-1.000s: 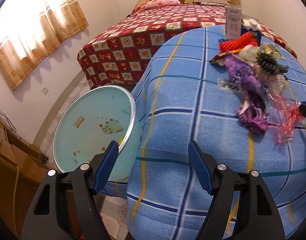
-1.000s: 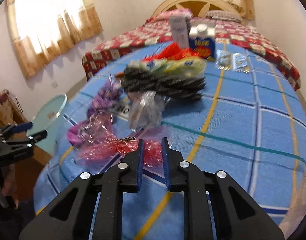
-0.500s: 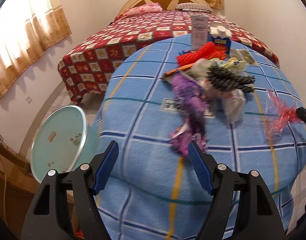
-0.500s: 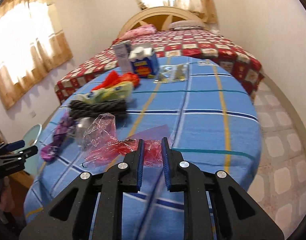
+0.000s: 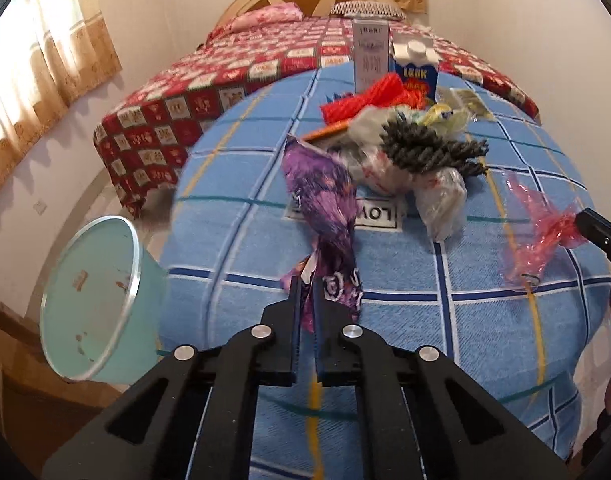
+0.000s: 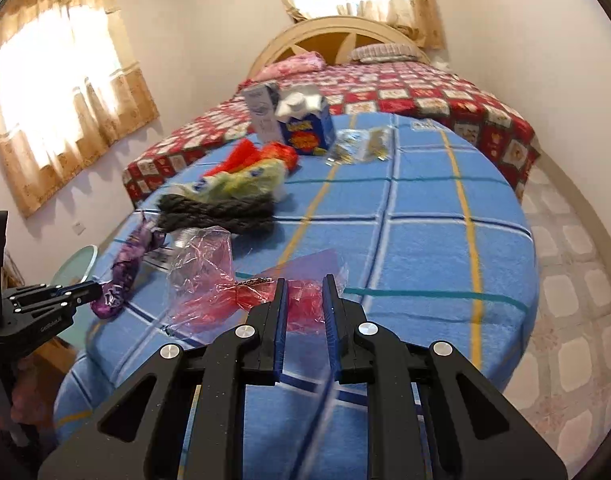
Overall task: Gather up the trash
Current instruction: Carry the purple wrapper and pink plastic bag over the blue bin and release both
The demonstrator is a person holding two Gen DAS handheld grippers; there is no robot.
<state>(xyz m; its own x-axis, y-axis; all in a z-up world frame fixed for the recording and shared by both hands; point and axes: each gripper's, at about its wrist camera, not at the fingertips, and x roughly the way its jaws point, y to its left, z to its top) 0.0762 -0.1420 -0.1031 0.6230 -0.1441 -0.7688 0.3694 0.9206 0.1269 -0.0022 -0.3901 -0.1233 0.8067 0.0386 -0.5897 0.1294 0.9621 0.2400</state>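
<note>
L gripper jaws just closed on purple wrapper; R gripper nearly closed, pinching pink cellophane. Lift both clear, carry wrapper to bin left of worktop.

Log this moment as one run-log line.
left gripper: just closed, shut on purple wrapper | right gripper: shut on red cellophane | bin: beside table, left | other trash: on blue cloth

Both wrist views look down across the blue checked table toward the far bed (left camera nearer), sharing the trash heap.
</note>
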